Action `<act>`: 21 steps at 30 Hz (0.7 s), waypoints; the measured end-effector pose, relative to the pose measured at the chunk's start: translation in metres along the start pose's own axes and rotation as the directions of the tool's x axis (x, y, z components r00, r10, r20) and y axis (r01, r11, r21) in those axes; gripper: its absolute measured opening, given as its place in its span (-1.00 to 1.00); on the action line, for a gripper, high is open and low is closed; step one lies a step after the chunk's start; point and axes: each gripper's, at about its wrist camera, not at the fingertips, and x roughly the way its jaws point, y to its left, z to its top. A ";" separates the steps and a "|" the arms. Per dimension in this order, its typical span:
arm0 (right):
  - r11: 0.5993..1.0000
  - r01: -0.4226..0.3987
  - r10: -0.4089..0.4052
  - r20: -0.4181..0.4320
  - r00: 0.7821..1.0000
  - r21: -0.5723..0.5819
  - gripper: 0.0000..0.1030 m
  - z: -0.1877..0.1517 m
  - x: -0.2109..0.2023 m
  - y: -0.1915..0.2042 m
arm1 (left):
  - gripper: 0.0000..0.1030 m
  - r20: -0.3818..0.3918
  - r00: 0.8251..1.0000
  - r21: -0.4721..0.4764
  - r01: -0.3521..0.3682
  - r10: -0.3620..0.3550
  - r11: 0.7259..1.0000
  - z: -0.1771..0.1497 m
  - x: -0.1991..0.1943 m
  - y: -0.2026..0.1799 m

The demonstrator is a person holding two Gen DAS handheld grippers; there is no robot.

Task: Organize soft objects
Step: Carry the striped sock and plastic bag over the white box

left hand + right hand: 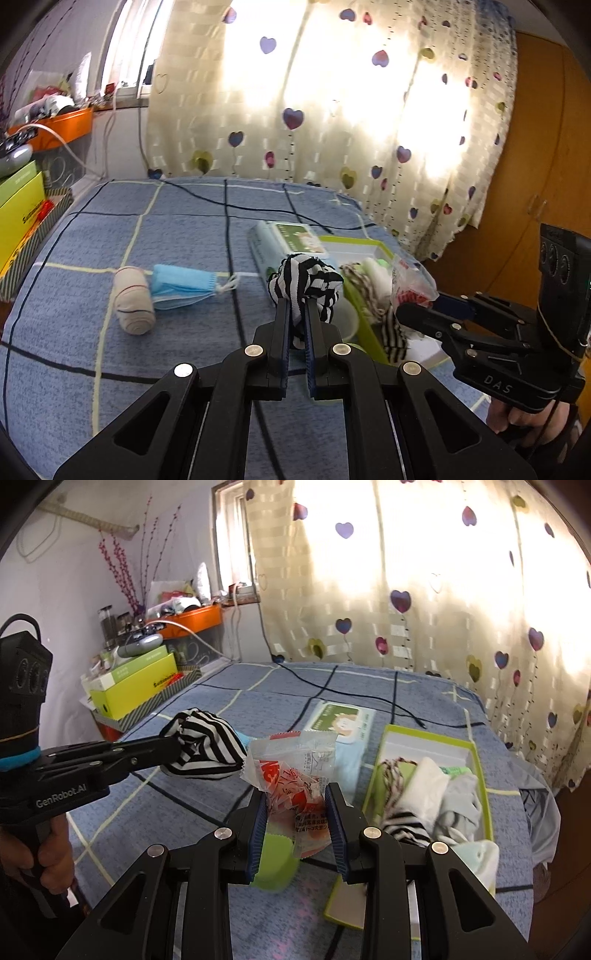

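Your left gripper (298,306) is pinching the striped sock (306,280), lifted over the bed (74,258). Your right gripper (297,805) is clamping the packet (295,775), just left of the green box's (480,775) near rim. 2 items, roll (133,301) and mask (184,286), are lying apart leftward, with bare blanket around them.

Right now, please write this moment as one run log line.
left gripper: shut on striped sock | right gripper: shut on plastic packet | green box: holds soft things
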 end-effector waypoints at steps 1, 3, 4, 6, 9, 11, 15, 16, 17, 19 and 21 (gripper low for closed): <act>1.000 0.005 -0.005 0.002 1.000 0.004 -0.42 -0.002 -0.002 -0.002 | -0.86 0.001 1.000 0.005 0.004 -0.004 1.000 0.000 0.000 -0.003; 1.000 0.015 -0.015 0.007 1.000 0.014 -0.42 -0.004 -0.007 -0.008 | -0.86 0.002 1.000 0.016 0.011 -0.011 1.000 0.001 0.000 -0.010; 1.000 0.022 -0.022 0.008 1.000 0.021 -0.42 -0.006 -0.010 -0.012 | -0.86 0.002 1.000 0.022 0.017 -0.017 1.000 0.001 0.000 -0.013; 0.999 0.035 -0.035 0.009 0.999 0.032 -0.42 -0.009 -0.014 -0.018 | -0.86 0.003 1.000 0.032 0.025 -0.025 0.999 0.002 0.001 -0.020; 0.998 0.051 -0.051 0.009 0.999 0.049 -0.42 -0.014 -0.019 -0.027 | -0.86 0.000 0.999 0.045 0.039 -0.039 0.998 0.001 0.002 -0.029; 0.996 0.064 -0.064 0.010 0.998 0.061 -0.42 -0.017 -0.022 -0.034 | -0.86 -0.004 0.999 0.052 0.048 -0.048 0.997 0.001 0.004 -0.034; 0.993 0.087 -0.088 0.012 0.996 0.083 -0.42 -0.022 -0.029 -0.045 | -0.86 -0.013 0.997 0.065 0.071 -0.070 0.995 0.001 0.009 -0.044; 0.992 0.092 -0.093 0.012 0.996 0.088 -0.42 -0.023 -0.030 -0.048 | -0.86 -0.016 0.997 0.069 0.077 -0.076 0.995 0.001 0.010 -0.047; 0.991 0.098 -0.099 0.011 0.995 0.094 -0.42 -0.024 -0.032 -0.051 | -0.86 -0.020 0.996 0.074 0.085 -0.084 0.994 0.001 0.011 -0.050; 0.989 0.106 -0.107 0.011 0.994 0.101 -0.42 -0.026 -0.034 -0.055 | -0.86 -0.027 0.995 0.084 0.096 -0.094 0.992 0.000 0.014 -0.056; 0.988 0.111 -0.113 0.010 0.994 0.107 -0.42 -0.029 -0.036 -0.059 | -0.86 -0.037 0.994 0.094 0.109 -0.106 0.990 -0.001 0.017 -0.063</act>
